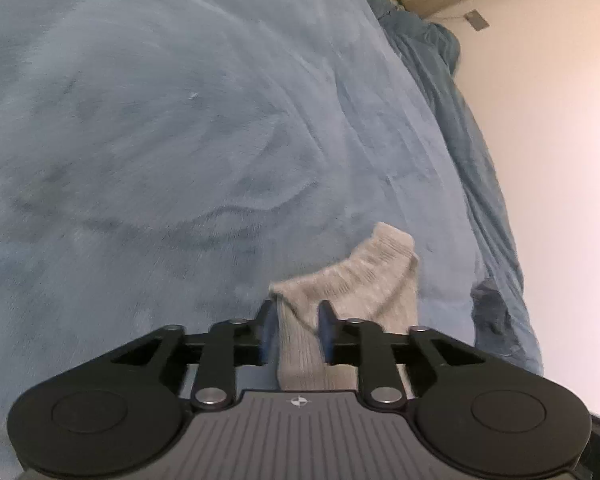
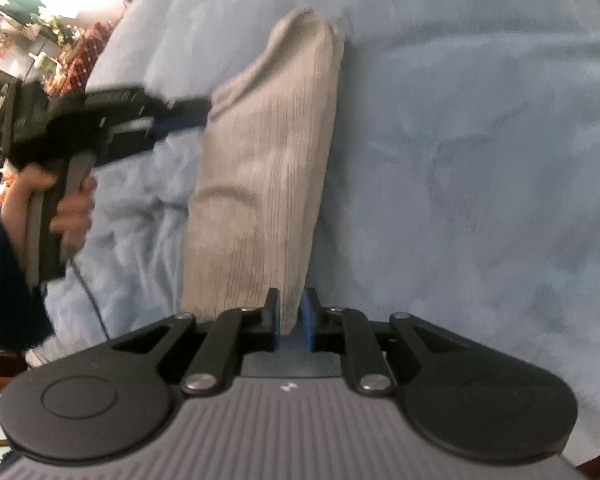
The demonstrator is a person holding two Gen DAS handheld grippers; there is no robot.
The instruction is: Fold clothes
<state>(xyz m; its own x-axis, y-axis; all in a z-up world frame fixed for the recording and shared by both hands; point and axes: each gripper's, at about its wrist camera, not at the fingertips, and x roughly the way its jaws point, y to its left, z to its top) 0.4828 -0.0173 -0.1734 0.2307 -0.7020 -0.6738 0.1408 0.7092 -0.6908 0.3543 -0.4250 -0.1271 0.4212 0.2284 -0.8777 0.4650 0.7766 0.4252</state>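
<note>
A grey ribbed sock runs out from between the blue pads of my left gripper, its cuff end pointing away over the blue blanket. The pads sit against the fabric on both sides. In the right wrist view the same sock stretches lengthwise away from my right gripper, whose narrow jaws pinch its near corner. At the sock's left edge is my left gripper, carried by a person's hand.
The fluffy blue blanket covers the whole bed. Its bunched edge drops off beside a pale wall. Cluttered shelves stand beyond the bed's far left side.
</note>
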